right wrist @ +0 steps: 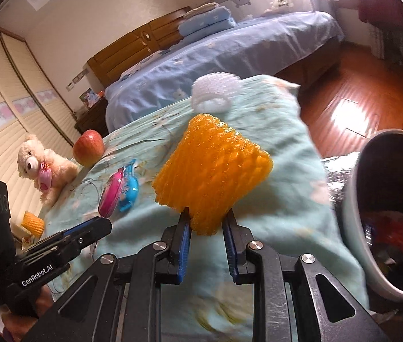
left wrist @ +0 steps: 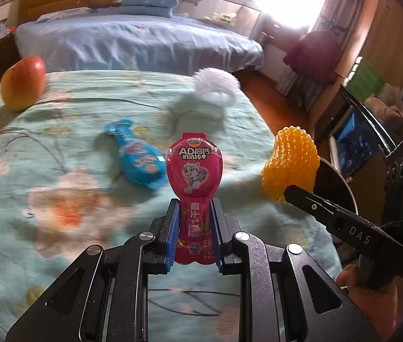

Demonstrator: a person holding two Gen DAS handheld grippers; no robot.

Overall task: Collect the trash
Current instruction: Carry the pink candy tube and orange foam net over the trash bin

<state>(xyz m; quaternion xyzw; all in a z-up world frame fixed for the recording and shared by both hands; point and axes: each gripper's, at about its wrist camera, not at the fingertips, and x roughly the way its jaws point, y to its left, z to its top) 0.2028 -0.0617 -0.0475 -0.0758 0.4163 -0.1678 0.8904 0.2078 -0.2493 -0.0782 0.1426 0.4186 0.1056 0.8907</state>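
Left gripper (left wrist: pixel 193 213) jaws clamp the pink wrapper (left wrist: pixel 192 168); right gripper (right wrist: pixel 205 228) jaws pinch the orange foam net (right wrist: pixel 213 168) beside the bin (right wrist: pixel 352 208). Springy foam held by one corner may slip out.

Nearest bed (left wrist: pixel 44 148), spread with a pale green floral cover. Lying directly on it: a red-and-yellow apple (left wrist: pixel 23 82) at the far left, a cream teddy bear (right wrist: pixel 43 165) just beside that, a blue snack wrapper (left wrist: pixel 137 156) near the middle, a white foam fruit net (left wrist: pixel 215 88) close to the far right edge. Another orange foam net (right wrist: pixel 32 222) low at the left, its support unclear. Beyond, well apart, a second bed (left wrist: pixel 144 42) in blue sheets carrying folded blue bedding (left wrist: pixel 150 1).
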